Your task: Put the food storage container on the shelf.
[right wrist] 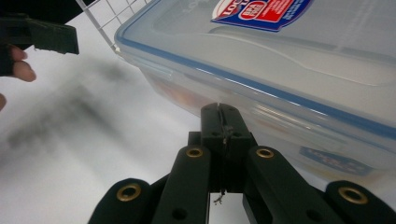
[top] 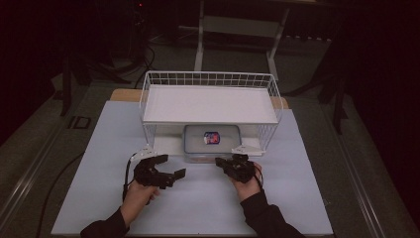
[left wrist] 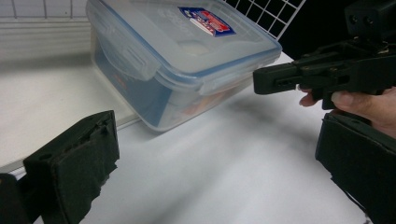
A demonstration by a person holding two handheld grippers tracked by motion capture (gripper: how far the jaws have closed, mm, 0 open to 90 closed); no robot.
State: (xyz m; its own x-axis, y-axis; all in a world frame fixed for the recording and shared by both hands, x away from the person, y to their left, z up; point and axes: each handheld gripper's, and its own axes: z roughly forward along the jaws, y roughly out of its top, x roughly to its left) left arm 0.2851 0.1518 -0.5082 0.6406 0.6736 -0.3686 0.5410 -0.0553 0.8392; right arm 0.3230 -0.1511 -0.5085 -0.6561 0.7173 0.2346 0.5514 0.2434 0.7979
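Note:
A clear plastic container [top: 211, 144] with a blue-rimmed lid and a red-and-blue label sits on the white table beneath a wire shelf. In the left gripper view the container [left wrist: 187, 51] lies ahead, tilted across the frame. My left gripper [top: 173, 165] rests to the container's near left, its jaws wide open with nothing between them [left wrist: 217, 163]. My right gripper [top: 219, 160] is shut, its tips [right wrist: 219, 109] together just below the lid's rim on the container [right wrist: 280, 60], by its near side. Whether they touch the wall I cannot tell.
The white wire shelf [top: 210, 104] stands over the container, its legs on either side. The white table sheet [top: 198, 203] reaches toward me with open room. Cables trail from both grippers. A desk frame [top: 237, 29] stands in the dark behind.

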